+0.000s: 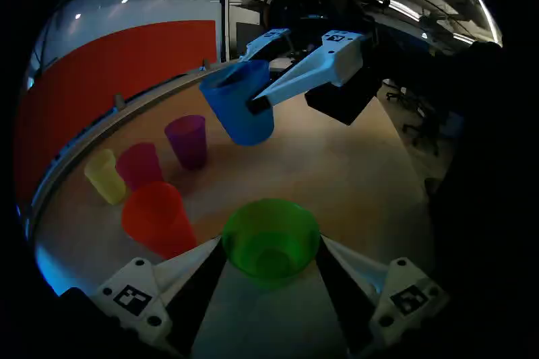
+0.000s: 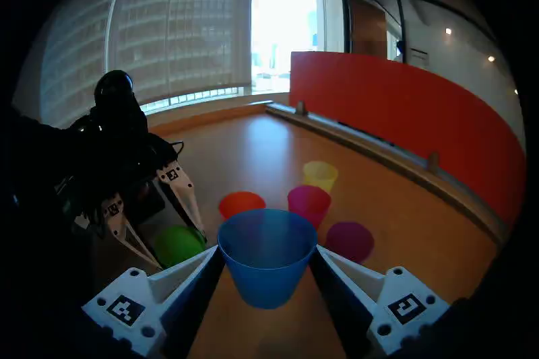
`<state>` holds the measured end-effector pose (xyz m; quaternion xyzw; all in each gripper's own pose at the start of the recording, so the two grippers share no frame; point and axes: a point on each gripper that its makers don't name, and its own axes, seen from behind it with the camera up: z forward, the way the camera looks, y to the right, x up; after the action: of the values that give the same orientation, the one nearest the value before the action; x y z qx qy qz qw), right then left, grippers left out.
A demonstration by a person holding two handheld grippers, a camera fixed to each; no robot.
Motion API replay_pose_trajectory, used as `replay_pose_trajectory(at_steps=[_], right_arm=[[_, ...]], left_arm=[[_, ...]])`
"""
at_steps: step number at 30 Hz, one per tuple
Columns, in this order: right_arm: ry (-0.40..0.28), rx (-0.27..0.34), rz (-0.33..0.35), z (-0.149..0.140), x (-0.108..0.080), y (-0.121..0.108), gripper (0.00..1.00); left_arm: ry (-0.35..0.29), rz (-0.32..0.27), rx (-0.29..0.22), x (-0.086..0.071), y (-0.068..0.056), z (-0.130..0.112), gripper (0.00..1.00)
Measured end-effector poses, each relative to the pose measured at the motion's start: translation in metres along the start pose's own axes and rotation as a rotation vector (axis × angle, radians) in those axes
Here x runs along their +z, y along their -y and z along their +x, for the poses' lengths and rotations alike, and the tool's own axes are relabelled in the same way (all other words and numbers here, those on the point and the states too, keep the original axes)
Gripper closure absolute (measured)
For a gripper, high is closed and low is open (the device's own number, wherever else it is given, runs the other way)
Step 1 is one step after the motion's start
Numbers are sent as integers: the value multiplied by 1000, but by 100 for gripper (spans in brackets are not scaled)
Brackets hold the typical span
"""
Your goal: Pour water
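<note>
While we held the green cup (image 1: pixel 271 241) low and near, the left gripper (image 1: pixel 271 251) had its jaws pressed on the cup's two sides, and the right gripper (image 2: pixel 267 254) clamped the blue cup (image 2: pixel 267 271) the same way. In the left gripper view the blue cup hung tilted above the table (image 1: pixel 350 170), farther off and well apart from the green one. We could not tell whether it held water. We judged that tipping it more from there would spill onto the wood, since its lip was not over the green mouth. The red cup (image 1: pixel 156 217), just left, could also be knocked.
</note>
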<state>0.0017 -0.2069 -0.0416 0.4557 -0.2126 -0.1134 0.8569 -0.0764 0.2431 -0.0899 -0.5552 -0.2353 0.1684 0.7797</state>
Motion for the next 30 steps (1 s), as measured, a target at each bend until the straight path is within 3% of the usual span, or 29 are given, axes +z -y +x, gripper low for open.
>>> replay_pose_trajectory(at_steps=[9, 17, 21, 27, 30], right_arm=[[25, -6, 9, -10, 10, 4, 11], [42, -19, 21, -15, 20, 11, 11], [52, -21, 27, -18, 25, 14, 11], [68, -14, 44, -27, 35, 20, 11], [80, -11, 53, -33, 41, 22, 11]], left_arm=[[-18, -10, -16, -6, -1, -5, 13], [22, -14, 3, -8, -2, -18, 12], [34, -4, 10, -9, 1, -21, 2], [58, -26, -24, -14, -4, -29, 1], [65, -7, -31, -19, 1, -34, 1]])
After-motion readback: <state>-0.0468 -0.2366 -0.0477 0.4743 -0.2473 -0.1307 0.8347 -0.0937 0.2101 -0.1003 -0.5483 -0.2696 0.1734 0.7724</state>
